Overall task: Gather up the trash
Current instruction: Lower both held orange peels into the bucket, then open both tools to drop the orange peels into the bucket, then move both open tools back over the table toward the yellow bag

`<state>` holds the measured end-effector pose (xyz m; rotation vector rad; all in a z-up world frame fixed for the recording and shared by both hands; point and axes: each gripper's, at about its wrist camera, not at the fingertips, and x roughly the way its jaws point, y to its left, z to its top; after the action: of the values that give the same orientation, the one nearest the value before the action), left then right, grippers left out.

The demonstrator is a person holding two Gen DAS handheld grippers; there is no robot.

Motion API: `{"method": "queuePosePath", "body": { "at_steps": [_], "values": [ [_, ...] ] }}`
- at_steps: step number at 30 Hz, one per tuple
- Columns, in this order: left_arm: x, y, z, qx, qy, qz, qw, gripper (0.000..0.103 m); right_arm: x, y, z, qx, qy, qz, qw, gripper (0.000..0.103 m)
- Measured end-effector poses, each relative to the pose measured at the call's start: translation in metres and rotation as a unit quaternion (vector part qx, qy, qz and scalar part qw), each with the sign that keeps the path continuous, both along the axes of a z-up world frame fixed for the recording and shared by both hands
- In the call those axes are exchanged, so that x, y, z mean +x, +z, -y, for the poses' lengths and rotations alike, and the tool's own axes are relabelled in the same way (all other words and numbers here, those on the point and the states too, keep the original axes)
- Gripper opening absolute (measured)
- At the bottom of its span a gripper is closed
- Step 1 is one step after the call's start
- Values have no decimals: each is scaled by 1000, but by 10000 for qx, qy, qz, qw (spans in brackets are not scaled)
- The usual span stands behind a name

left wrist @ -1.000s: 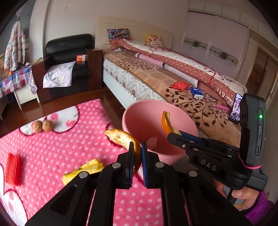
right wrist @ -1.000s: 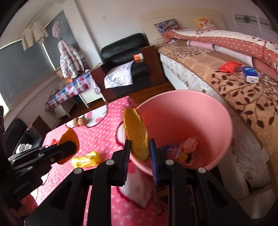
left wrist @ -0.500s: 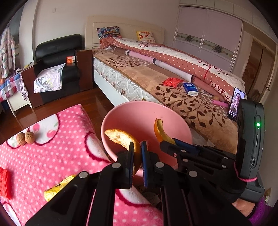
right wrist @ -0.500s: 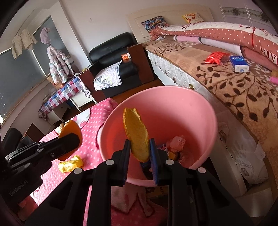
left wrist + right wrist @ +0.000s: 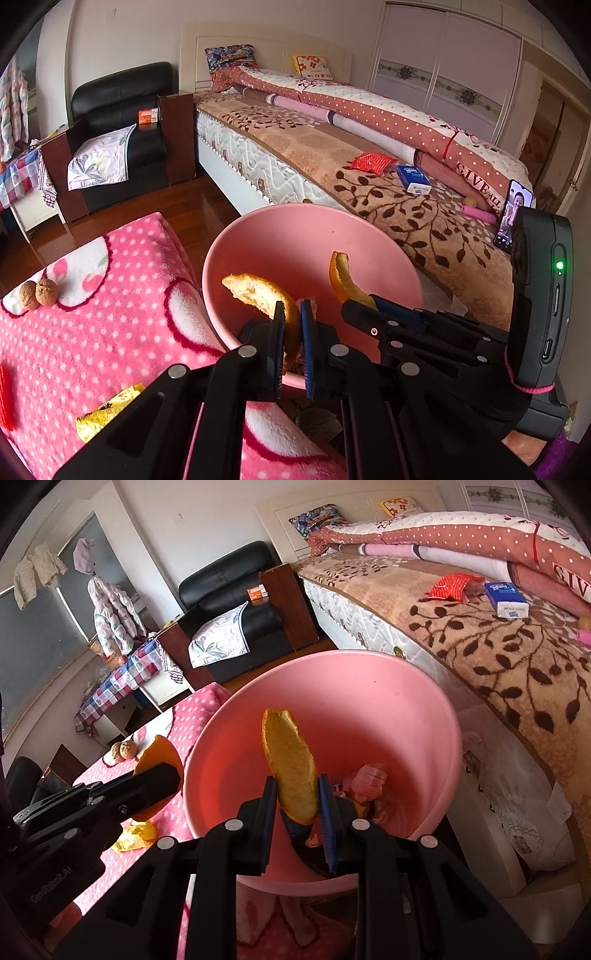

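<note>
Two peels have come over the pink bin [image 5: 369, 686] since a second ago, so both are ready to drop. My left claw [image 5: 291, 332] pinches one orange peel [image 5: 258, 291] just above the near rim; my right claw [image 5: 297, 805] pinches the other peel [image 5: 291, 764] upright above the wrappers [image 5: 365, 779] inside.

Right claw [image 5: 297, 805] pinching orange peel [image 5: 291, 764] over pink bin [image 5: 424, 709]
</note>
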<state>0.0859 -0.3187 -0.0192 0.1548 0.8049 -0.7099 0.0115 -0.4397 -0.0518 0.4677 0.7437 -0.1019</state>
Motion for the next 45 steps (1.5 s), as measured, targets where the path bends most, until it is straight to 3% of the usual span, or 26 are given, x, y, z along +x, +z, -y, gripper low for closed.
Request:
{"method": "queuePosePath", "body": {
  "at_steps": [12,17,23,28,45],
  "values": [
    [8,-3,2,-44,38,-45,10000,9,3,-3,2,40,-94,-37,9999,23],
    [11,-2,-2,-68,101,-29,9999,23,6,-4,3,137,-117,-83,9998,24],
    [10,1,-7,-112,143,-3,9998,34,7,-4,3,131,-114,-94,9998,29],
    [9,5,-11,-159,154,26,9998,38,7,-2,1,104,-131,-72,9998,33],
    [-10,24,-48,-376,375,178,9984,43,-12,24,-15,-32,-118,208,9997,34]
  ]
}}
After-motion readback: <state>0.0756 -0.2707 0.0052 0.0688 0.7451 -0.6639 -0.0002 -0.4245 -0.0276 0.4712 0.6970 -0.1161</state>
